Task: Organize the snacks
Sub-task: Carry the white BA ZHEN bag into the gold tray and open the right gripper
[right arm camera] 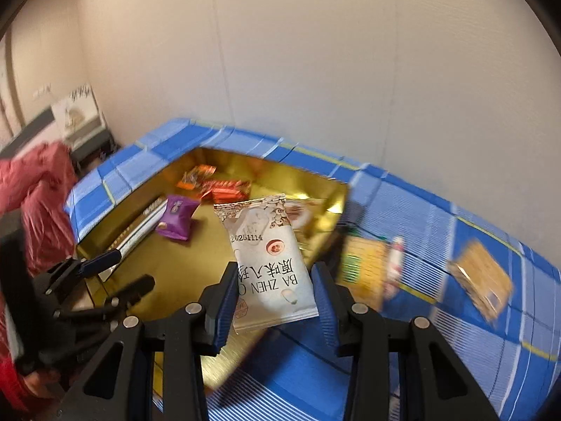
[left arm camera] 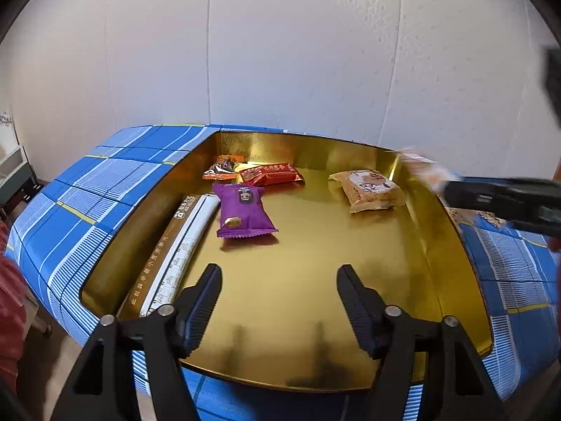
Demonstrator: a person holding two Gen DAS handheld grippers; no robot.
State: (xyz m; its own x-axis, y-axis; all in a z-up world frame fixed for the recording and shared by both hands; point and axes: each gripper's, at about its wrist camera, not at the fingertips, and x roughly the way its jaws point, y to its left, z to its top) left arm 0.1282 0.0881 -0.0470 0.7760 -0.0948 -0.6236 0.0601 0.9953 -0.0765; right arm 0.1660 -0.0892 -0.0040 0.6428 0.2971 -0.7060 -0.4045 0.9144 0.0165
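White crinkled wrapper sits clamped between the jaws of our right gripper [right arm camera: 277,291]: the white snack packet [right arm camera: 270,256] is held by its lower half, its top sticking out toward twelve o'clock, so it can be carried clear of the rim. It hangs over the near right edge of the gold tray [right arm camera: 182,273], which we judge to be its destination. Our left gripper [left arm camera: 279,293] is spread wide with nothing between its jaws, over the tray's near floor. Beyond, the purple packet [left arm camera: 245,214] lies at eleven o'clock, the red packet [left arm camera: 270,173] at twelve and the tan packet [left arm camera: 368,189] at one. On the blue checked cloth [right arm camera: 438,245], at three o'clock, a tan snack [right arm camera: 480,277] waits.
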